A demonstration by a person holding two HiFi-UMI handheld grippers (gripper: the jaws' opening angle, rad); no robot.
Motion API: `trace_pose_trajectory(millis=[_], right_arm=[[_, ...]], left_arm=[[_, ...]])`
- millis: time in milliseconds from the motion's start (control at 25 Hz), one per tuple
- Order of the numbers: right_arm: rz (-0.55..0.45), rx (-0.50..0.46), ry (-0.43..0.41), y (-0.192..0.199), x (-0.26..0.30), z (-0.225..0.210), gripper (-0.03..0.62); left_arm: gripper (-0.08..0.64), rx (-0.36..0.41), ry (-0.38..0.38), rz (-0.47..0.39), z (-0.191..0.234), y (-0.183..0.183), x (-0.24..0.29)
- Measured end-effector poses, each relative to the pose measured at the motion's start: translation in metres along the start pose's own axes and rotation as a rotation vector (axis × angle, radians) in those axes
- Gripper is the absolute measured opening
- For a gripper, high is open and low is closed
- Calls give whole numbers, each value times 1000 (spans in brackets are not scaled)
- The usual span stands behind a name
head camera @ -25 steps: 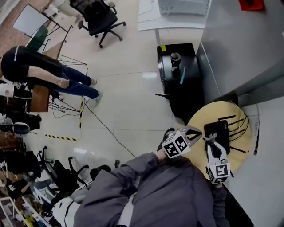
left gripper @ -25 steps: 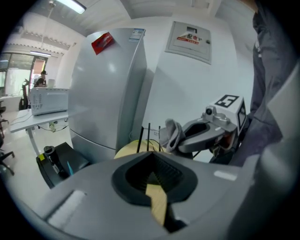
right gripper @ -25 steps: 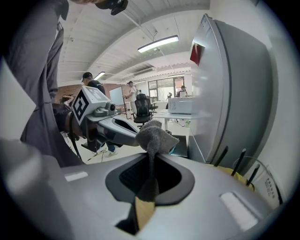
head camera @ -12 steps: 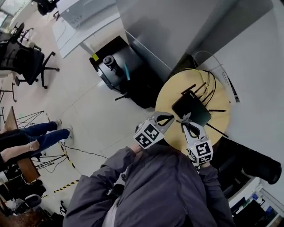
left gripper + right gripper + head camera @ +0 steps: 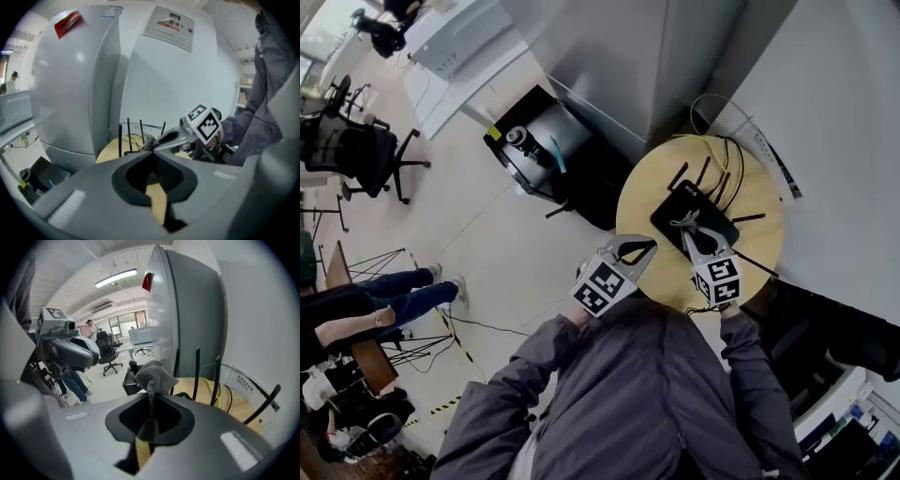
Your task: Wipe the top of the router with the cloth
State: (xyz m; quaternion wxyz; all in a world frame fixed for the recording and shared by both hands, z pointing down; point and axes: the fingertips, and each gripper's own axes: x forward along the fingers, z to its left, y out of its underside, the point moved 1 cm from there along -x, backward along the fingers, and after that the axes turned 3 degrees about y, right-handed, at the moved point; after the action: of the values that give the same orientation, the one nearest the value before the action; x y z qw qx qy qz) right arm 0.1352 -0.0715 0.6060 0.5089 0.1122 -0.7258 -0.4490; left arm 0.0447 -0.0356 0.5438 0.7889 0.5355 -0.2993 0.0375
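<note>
A black router (image 5: 701, 210) with several upright antennas (image 5: 196, 372) sits on a round wooden table (image 5: 759, 187). My right gripper (image 5: 685, 223) is over the router's near side and is shut on a small grey cloth (image 5: 153, 373). The cloth bunches up above the closed tips in the right gripper view. My left gripper (image 5: 638, 246) hangs at the table's left edge, short of the router. Its jaws are shut with nothing between them (image 5: 151, 153). In the left gripper view the right gripper (image 5: 165, 139) and the cloth tip (image 5: 149, 141) show in front of the antennas (image 5: 120, 138).
A tall grey cabinet (image 5: 619, 56) and a white wall (image 5: 844, 112) stand close behind the table. A black cart with a round black appliance (image 5: 532, 150) sits on the floor to the left. Cables (image 5: 724, 155) loop over the table's far side. Office chairs (image 5: 352, 150) and a person's legs (image 5: 389, 305) are farther left.
The head view has swung round, so the table now sits higher and more central. The right gripper with the cloth has moved further in over the router. The left gripper stays at the table edge.
</note>
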Motion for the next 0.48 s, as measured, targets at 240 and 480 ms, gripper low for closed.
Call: trace_pose_trajectory(millis=[240,480], right_arm=[[106,-21,-13,17,56,-43,29],[244,-66,16,33,110,-77,29]], left_arm=[[0,-37,-96,-3,0,2,-5],[0,-94,-121,-12,-4,9,-12]])
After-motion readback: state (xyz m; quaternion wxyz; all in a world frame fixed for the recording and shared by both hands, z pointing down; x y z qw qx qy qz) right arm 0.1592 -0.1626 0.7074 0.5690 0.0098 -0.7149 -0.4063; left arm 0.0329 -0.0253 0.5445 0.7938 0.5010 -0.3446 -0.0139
